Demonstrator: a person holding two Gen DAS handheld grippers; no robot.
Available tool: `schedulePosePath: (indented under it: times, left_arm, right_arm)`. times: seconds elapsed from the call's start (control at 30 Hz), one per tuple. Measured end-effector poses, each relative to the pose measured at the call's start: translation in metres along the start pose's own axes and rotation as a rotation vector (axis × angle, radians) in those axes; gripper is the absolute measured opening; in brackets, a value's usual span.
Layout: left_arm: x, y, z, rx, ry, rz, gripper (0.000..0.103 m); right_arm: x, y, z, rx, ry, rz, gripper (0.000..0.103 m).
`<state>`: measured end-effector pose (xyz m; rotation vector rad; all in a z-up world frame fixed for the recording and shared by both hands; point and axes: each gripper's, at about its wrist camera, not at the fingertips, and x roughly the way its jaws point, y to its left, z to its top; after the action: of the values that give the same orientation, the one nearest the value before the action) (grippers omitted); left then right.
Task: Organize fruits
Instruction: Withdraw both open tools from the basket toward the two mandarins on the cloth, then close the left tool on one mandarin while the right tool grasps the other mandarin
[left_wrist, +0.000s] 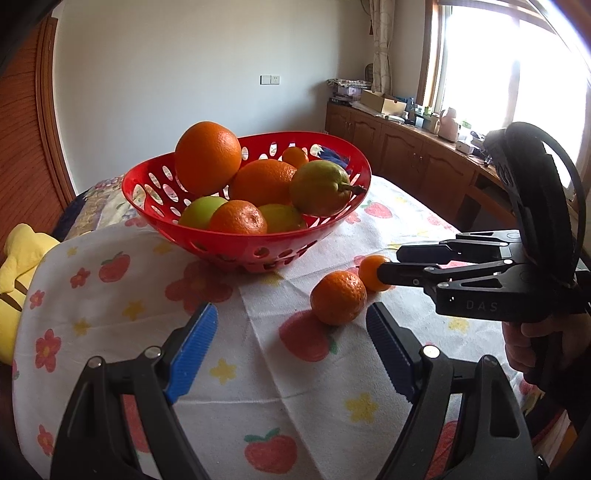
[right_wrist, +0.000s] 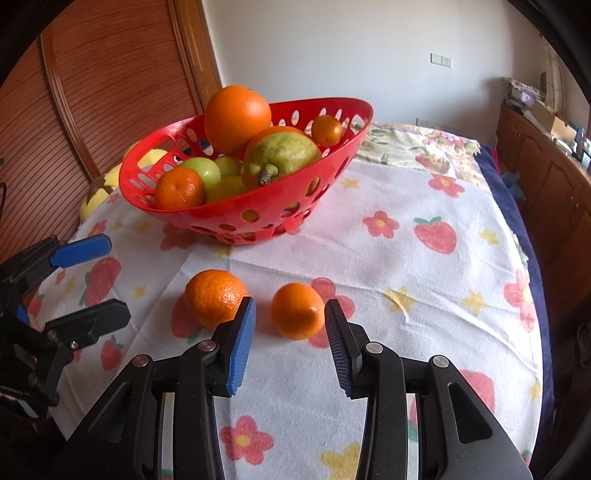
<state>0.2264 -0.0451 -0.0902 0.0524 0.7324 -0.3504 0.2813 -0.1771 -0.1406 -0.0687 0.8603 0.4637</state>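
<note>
the red basket (right_wrist: 258, 218) already holds most fruit, so two oranges stay out on the tabletop (right_wrist: 406, 295). the right hand-held gripper (right_wrist: 290, 341) brackets the smaller orange (right_wrist: 297, 311), narrow, pads apparently not gripping. the left hand-held gripper (left_wrist: 291, 347) gapes wide near the bigger orange (left_wrist: 338, 297).

We see a white wall (left_wrist: 166, 74) ahead, a slatted wooden door (right_wrist: 110, 92) at upper left, low wooden cabinets (left_wrist: 406, 147) and a bright window (left_wrist: 517, 66) at upper right.

Right gripper (left_wrist: 388, 264) fingertip is hiding part of the smaller tangerine (left_wrist: 371, 271); red basket (left_wrist: 236, 236) is concealing lower fruit.
</note>
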Motion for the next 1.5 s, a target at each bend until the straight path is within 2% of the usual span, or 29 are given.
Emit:
schedulePosePath:
  times: [0.17,0.5,0.6,0.7,0.8,1.07,1.5]
  left_arm:
    - [0.003,0.0,0.001,-0.006,0.013,0.009,0.082]
    - [0.014,-0.012,0.002,0.009,0.027,-0.027,0.082]
    - [0.021,-0.017,0.004,0.005,0.048,-0.029,0.082]
    - [0.028,-0.019,0.006,-0.01,0.075,-0.038,0.082]
    - [0.035,-0.024,0.008,-0.005,0.087,-0.034,0.082]
    - [0.049,-0.034,0.012,0.013,0.101,-0.008,0.081]
    - [0.073,-0.035,0.014,-0.002,0.161,-0.016,0.056]
  right_arm:
    - [0.009,-0.003,0.0,0.005,0.016,0.007,0.039]
    - [0.02,-0.012,0.002,0.028,0.036,0.008,0.041]
    - [0.023,-0.012,0.0,0.016,0.04,-0.002,0.036]
    - [0.018,-0.014,-0.003,0.027,0.031,0.025,0.035]
    - [0.006,-0.013,-0.006,0.007,-0.002,0.003,0.035]
    - [-0.019,-0.027,-0.016,0.031,-0.024,0.017,0.035]
    - [-0.034,-0.04,-0.022,0.042,-0.045,0.025,0.035]
